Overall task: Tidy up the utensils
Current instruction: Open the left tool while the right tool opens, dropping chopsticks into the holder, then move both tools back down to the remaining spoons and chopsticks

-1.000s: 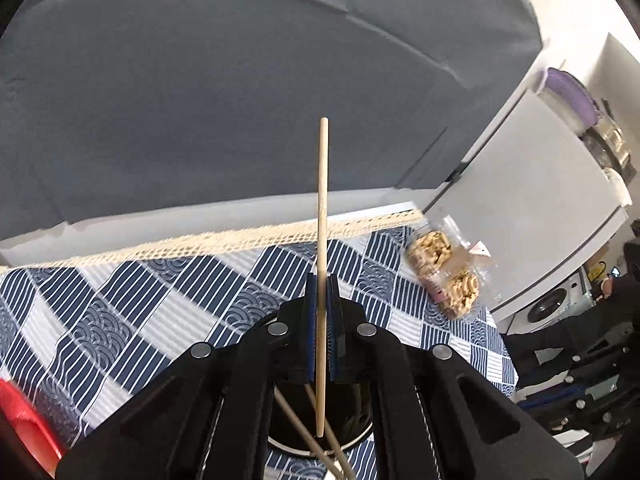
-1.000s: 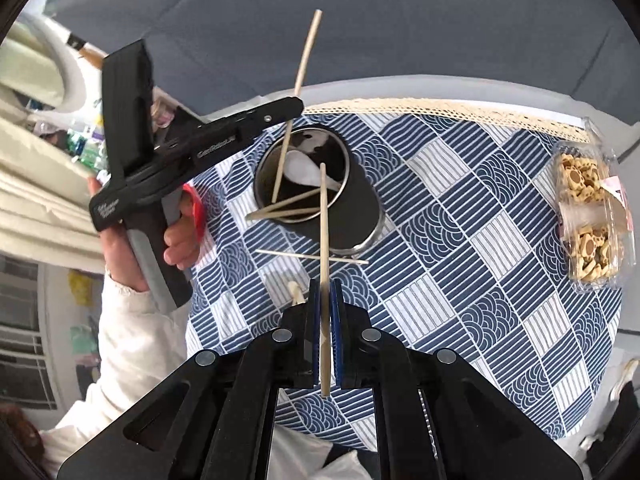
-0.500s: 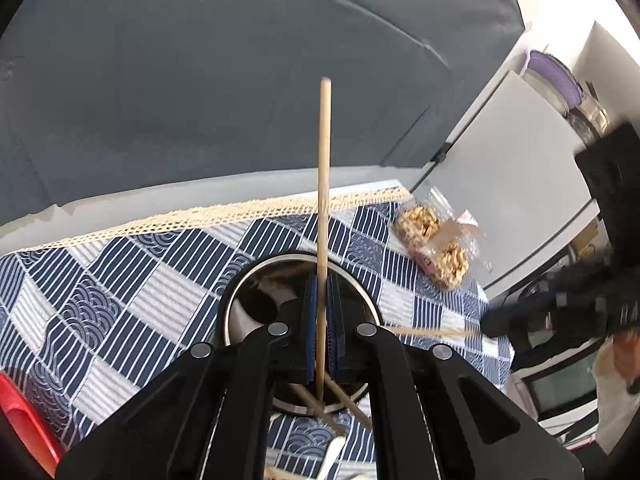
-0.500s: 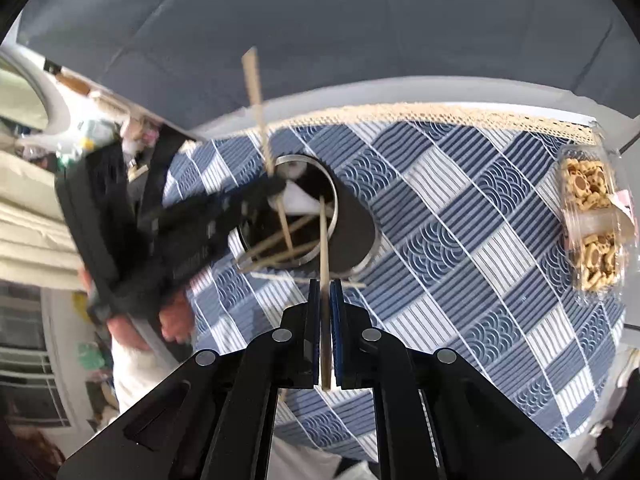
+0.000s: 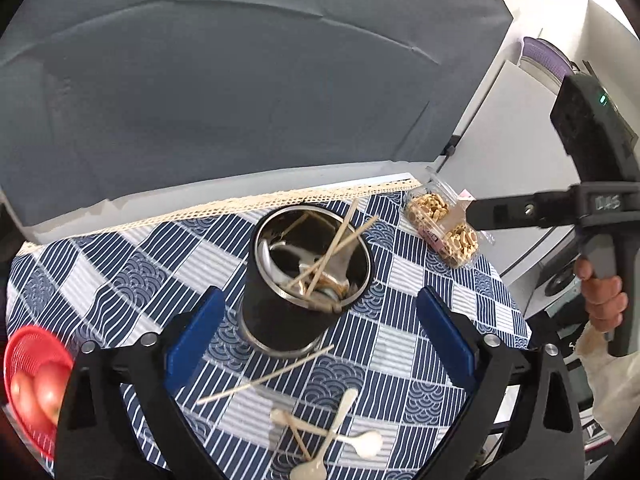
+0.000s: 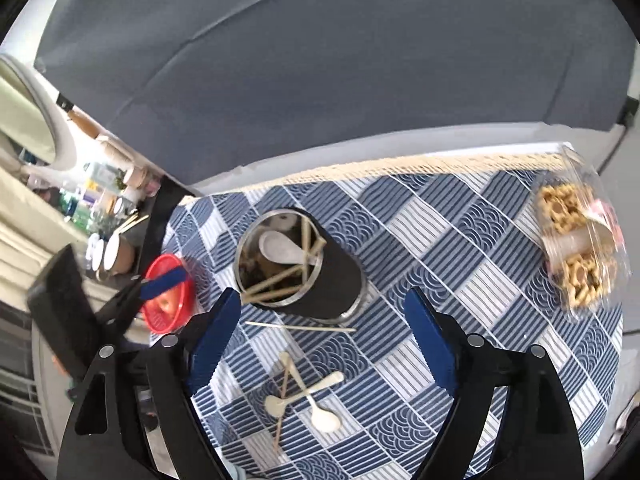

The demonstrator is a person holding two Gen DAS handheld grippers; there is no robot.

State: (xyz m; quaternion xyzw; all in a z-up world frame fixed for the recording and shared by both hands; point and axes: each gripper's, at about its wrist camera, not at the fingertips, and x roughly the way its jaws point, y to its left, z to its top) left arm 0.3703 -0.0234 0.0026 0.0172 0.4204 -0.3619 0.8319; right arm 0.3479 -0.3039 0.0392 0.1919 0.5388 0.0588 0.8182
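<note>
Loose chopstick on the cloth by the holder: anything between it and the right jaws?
Nothing visible. The chopstick lies flat on the tablecloth, just in front of the holder. The right gripper hangs open above it, with clear air between.

Both grippers, clamped on a chopstick each a second ago, are now standing with jaws spread wide and nothing between them: left gripper (image 5: 320,328), right gripper (image 6: 324,340). Those two chopsticks are now leaning inside the black cup (image 5: 280,320) among the others. Both grippers are sitting further back from the cup than before.
</note>
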